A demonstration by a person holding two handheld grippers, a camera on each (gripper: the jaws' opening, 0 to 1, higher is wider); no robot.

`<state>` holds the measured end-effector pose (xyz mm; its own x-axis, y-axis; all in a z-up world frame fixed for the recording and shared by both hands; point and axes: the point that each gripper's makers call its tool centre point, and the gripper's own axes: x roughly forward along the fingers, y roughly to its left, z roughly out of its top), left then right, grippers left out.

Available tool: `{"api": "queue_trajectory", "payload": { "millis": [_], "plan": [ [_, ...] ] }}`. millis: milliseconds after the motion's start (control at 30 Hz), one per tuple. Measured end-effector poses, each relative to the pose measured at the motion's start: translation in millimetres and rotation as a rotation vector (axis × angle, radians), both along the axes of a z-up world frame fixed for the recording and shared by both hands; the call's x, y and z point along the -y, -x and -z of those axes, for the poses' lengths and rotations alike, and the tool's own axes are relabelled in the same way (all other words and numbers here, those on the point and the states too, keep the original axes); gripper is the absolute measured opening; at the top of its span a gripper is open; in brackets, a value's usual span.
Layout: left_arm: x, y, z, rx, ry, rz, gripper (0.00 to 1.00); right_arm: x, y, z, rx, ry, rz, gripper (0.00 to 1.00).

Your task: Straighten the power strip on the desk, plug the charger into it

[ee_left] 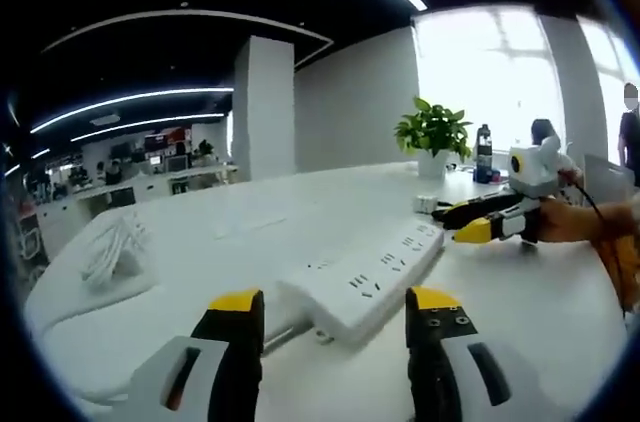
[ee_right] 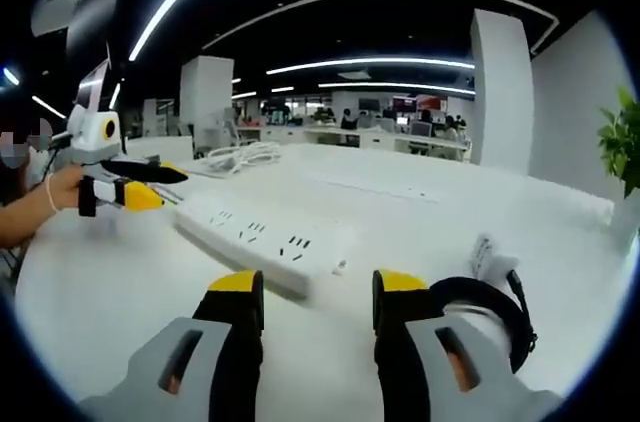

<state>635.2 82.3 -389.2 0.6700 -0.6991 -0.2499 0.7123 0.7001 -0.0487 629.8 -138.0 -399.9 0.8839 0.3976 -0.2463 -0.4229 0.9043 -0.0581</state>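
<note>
**Both claws flank the strip, charger waiting**

I have one strip (ee_left: 365,277) lying on the white counter (ee_left: 230,232), set at a slant to its near edge, so the straightening looks not yet done to me; my left claw (ee_left: 335,314) hangs over one end with its jaws apart and nothing between them; my right claw (ee_right: 310,294) sits at the other end, jaws likewise spread and empty. I judge the two are posted at opposite ends so that each can nudge an end and swing the strip square; in the left gripper view the right claw (ee_left: 470,222) shows beyond the strip's far end, and in the right gripper view the left claw (ee_right: 140,187) shows beside its far end.

One charger (ee_right: 492,257) lies on the counter near my right claw, its black cable (ee_right: 490,307) coiled beside it, within easy reach for plugging in afterwards; one loose white cord (ee_right: 240,155) is heaped toward the far edge; one plant (ee_left: 434,132) stands at the far side.
</note>
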Motion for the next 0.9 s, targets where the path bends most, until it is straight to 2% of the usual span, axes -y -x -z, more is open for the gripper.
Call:
{"api": "queue_trajectory", "payload": {
  "millis": [233,467,567,633,767,900],
  "plan": [
    [6.9,15.8,-7.9,0.013,0.038,0.014,0.60,1.1,9.6,-5.5,0.016,-0.013,-0.010,0.42],
    [6.2,22.8,-14.6,0.043,0.054,0.007,0.64,6.5,29.1,-15.6,0.039,-0.007,-0.028,0.43],
    [10.9,30.7,-19.5,0.001,0.134,0.016,0.66,16.7,38.8,-22.5,0.066,0.006,-0.018,0.46],
    [13.3,35.1,-22.5,-0.013,0.164,0.023,0.69,24.7,45.3,-27.8,0.083,0.018,-0.006,0.48],
    [17.4,41.3,-25.6,0.008,0.174,0.017,0.71,46.2,54.6,-40.8,0.121,0.030,0.040,0.51],
    [19.1,46.1,-26.8,0.033,0.163,0.016,0.72,59.3,60.2,-46.2,0.127,0.037,0.055,0.55]
  ]
}}
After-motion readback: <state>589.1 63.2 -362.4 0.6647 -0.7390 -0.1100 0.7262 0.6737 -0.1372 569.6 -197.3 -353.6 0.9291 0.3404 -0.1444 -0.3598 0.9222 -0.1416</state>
